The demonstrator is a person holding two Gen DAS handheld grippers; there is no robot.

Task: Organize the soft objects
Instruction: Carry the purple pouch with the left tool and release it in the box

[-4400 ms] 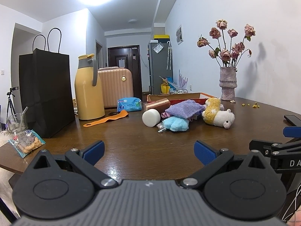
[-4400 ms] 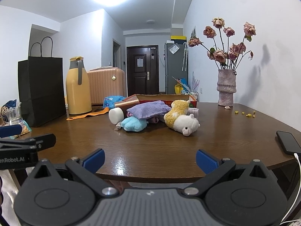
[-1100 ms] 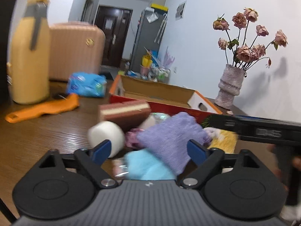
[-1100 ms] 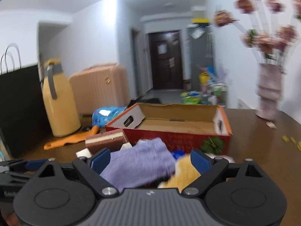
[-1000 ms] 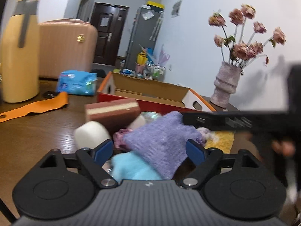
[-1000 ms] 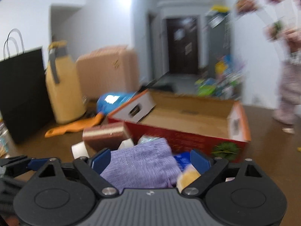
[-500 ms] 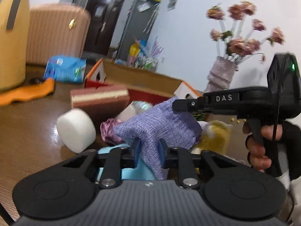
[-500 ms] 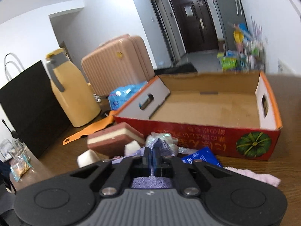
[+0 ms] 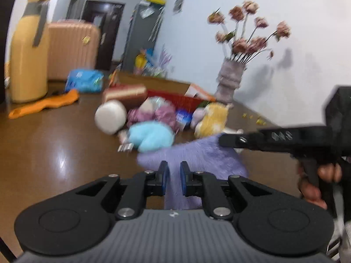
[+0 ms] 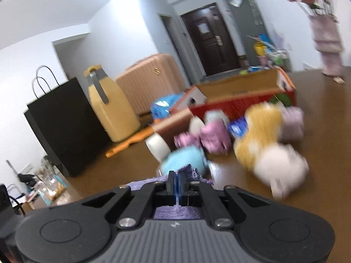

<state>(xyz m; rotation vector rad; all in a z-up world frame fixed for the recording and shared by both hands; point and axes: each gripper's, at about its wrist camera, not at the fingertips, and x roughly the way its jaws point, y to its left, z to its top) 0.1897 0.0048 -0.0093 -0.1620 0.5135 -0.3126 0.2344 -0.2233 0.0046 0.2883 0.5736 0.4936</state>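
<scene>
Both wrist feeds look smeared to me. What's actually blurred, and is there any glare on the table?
Left wrist view: pile and flowers motion-smeared, left gripper body sharp, a bright reflection on the table at left. Right wrist view: yellow plush heavily streaked, right gripper crisp, fisheye bends the walls.

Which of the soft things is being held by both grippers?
The purple knitted cloth: both grippers pinch it, while the blue plush and yellow toy lie untouched.

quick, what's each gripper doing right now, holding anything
Left gripper: closed on the purple cloth, which runs between its pads.
Right gripper: shut tight on the same purple cloth, pinched at another edge.
</scene>
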